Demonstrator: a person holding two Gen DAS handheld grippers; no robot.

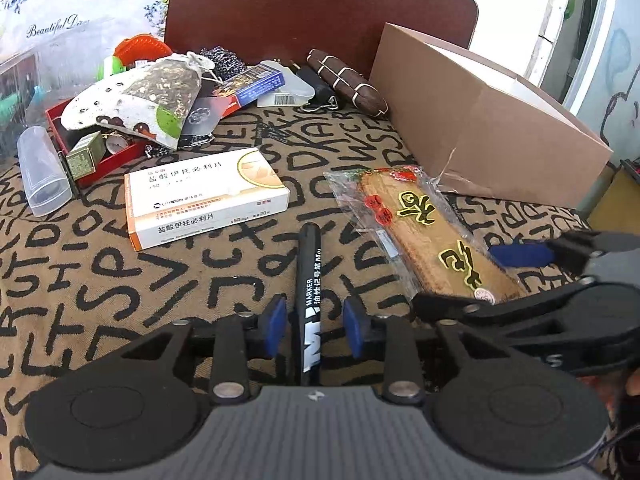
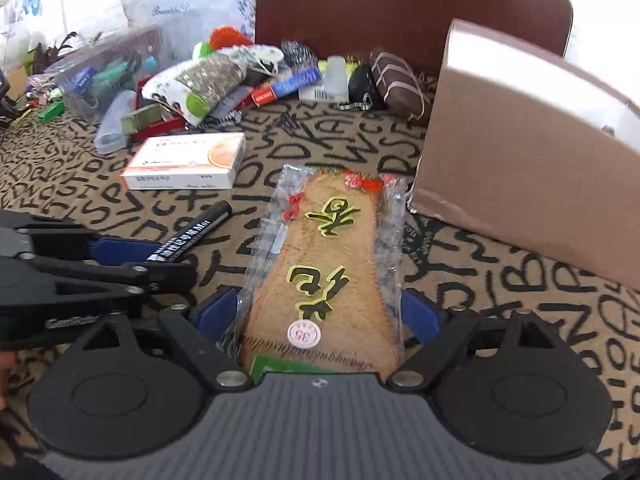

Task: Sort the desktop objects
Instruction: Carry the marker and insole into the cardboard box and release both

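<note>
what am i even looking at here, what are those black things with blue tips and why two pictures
These are two hand-held grippers, one in each of a person's hands; no robot arm is involved. Each carries a wide-angle camera looking forward along its two blue-padded fingers, so each picture is one gripper's view.

In the left gripper's view, the left gripper is open, its pads either side of a black marker lying on the letter-patterned cloth, with gaps showing. In the right gripper's view, the right gripper straddles a wrapped insole; its pads sit at the wrapper's edges, but I cannot tell if they squeeze it.

Also there: a medicine box, a cardboard box, and a pile of clutter in front of a chair back.
</note>
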